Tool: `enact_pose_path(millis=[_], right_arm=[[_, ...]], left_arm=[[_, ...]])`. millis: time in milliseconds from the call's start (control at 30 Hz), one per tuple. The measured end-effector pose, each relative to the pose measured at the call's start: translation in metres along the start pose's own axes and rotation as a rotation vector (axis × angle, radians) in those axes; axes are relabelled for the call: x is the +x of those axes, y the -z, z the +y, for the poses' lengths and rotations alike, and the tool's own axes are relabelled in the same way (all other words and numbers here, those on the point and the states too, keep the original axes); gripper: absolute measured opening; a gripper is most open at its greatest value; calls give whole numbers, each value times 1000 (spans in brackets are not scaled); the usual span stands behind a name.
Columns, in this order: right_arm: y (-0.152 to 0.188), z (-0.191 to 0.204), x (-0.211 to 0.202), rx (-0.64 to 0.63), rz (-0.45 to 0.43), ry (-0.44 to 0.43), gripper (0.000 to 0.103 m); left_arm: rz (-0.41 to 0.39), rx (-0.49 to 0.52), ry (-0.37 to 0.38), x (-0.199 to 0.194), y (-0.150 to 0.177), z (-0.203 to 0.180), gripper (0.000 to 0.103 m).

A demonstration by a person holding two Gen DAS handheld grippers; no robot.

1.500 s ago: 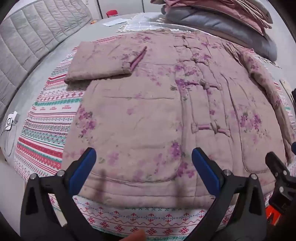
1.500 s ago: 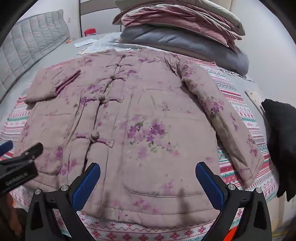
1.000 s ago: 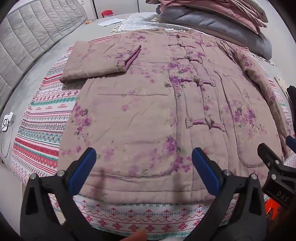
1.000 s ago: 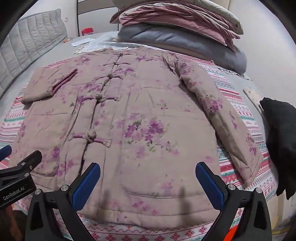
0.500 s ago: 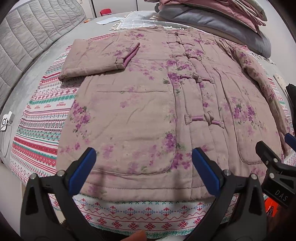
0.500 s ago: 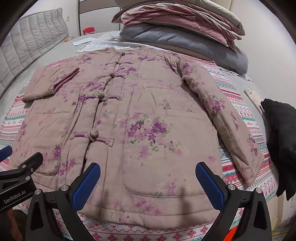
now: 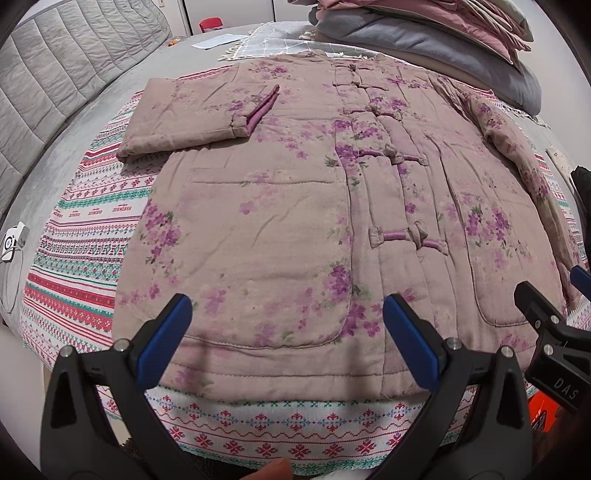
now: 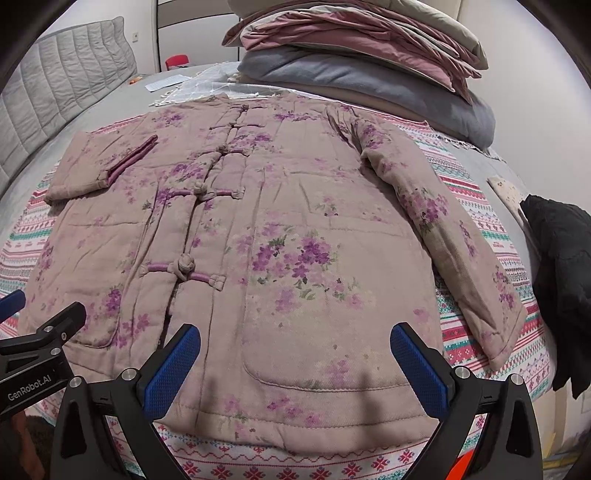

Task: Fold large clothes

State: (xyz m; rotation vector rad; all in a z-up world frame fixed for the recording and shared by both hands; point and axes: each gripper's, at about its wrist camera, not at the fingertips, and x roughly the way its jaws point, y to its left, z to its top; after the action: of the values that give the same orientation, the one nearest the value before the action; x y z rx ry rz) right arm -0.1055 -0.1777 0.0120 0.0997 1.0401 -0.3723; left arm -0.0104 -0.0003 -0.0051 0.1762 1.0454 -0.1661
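Observation:
A padded mauve jacket [image 7: 288, 206] [image 8: 295, 229] with purple flowers and knot buttons lies flat, front up, on a striped patterned blanket [image 7: 81, 258]. Its left sleeve [image 7: 192, 110] is folded in across the chest; its right sleeve [image 8: 443, 229] lies straight along the side. My left gripper [image 7: 286, 332] is open, hovering above the hem at the left pocket. Over the hem at the right pocket my right gripper [image 8: 295, 354] is open too. Neither holds cloth. Each gripper shows at the edge of the other's view.
Folded quilts and pillows [image 8: 362, 55] are stacked at the head of the bed. A grey quilted headboard [image 7: 66, 66] runs along the left. A black garment [image 8: 557, 280] lies at the right edge. Papers [image 7: 216, 40] and a red object [image 7: 210, 24] sit far back.
Both grippers have pulled back slightly toward the hem and risen a little; more of the blanket border shows below the jacket. The jacket has not moved.

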Motion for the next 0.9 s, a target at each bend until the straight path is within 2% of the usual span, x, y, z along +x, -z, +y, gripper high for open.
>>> enact_pose_path(millis=[900], right_arm=[[2, -4, 0, 3, 2, 3, 103]], left_arm=[[5, 3, 7, 1, 1, 0, 102]])
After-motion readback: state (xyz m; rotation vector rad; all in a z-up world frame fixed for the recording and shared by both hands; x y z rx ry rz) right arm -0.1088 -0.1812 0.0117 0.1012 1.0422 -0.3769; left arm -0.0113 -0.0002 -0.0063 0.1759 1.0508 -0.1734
